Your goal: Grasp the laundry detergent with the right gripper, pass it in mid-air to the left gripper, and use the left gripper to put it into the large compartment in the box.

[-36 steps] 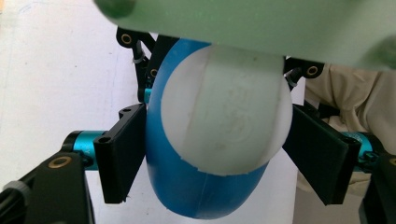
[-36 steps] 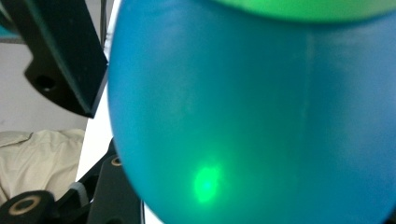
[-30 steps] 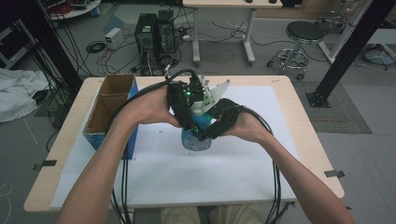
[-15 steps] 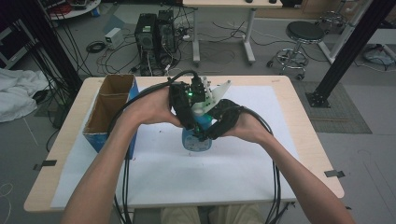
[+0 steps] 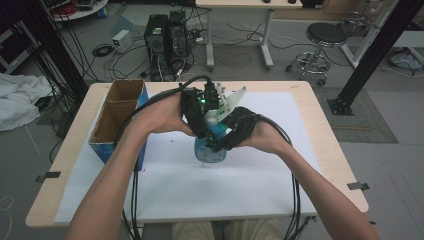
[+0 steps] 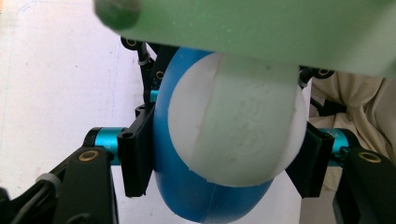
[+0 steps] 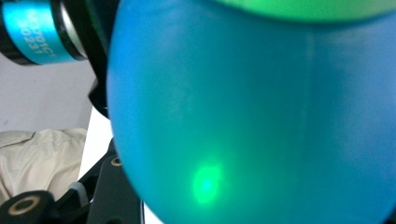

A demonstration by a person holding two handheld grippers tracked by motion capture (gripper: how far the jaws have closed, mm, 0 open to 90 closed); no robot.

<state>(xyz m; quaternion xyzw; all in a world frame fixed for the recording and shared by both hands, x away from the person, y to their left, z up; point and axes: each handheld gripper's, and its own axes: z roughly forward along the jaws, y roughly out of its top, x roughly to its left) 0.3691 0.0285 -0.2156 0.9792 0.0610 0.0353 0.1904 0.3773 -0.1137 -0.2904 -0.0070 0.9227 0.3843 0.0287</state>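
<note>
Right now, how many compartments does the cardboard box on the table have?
2. The far compartment sits toward the table's back edge; the near compartment lies beside the person's left forearm. Both belong to the open cardboard box at the table's left.

Hardly any writing to be read here. In the right gripper view a teal metal sleeve [image 7: 35,32] at the top left carries small dark print (too blurred to make out). The white cap [image 6: 236,121] of the blue bottle [image 6: 187,196] bears a faint embossed round mark, unreadable.
</note>
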